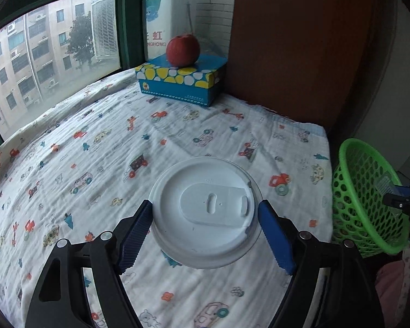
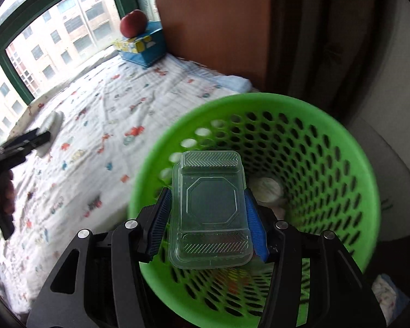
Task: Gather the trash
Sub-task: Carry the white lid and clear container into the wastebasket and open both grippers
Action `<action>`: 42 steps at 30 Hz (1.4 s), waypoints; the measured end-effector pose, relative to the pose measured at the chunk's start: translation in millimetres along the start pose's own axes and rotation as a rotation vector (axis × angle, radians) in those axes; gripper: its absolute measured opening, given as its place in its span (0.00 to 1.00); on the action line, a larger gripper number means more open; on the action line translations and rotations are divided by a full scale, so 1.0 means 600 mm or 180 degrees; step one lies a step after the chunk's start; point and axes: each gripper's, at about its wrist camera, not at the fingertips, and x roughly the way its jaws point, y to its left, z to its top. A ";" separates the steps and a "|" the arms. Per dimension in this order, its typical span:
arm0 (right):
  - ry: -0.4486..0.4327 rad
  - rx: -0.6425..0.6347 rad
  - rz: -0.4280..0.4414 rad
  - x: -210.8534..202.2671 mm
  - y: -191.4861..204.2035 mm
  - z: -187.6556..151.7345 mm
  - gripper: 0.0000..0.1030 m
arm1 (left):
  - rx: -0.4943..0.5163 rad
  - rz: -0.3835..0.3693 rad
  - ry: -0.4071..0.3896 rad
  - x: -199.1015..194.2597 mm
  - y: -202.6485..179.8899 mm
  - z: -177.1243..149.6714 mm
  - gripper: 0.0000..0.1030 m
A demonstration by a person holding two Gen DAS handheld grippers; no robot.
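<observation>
Hidden: pale lump in green perforated plastic basket (image 2: 327, 136) stayed unidentifiable.
Left gripper (image 1: 206, 235): you clamped white plastic cup lid (image 1: 205, 218).
Right gripper (image 2: 207, 224): you pinched clear plastic clamshell box (image 2: 210, 207).

A round white cup lid (image 1: 209, 218), top face up, is held level above the near edge of the bed. A clear rectangular plastic box (image 2: 210, 216) hangs over the tilted green mesh basket (image 2: 349, 164), which holds a whitish wad (image 2: 267, 188).

text: "虹" + "NGHONG" | on: white carton (image 1: 161, 13) behind window (start of word cut off by frame) | other print: too small to read
</observation>
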 end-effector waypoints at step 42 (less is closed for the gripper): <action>-0.0239 0.0277 -0.0057 -0.095 -0.118 -0.096 0.69 | 0.0667 -0.0853 0.0112 0.014 -0.381 0.033 0.74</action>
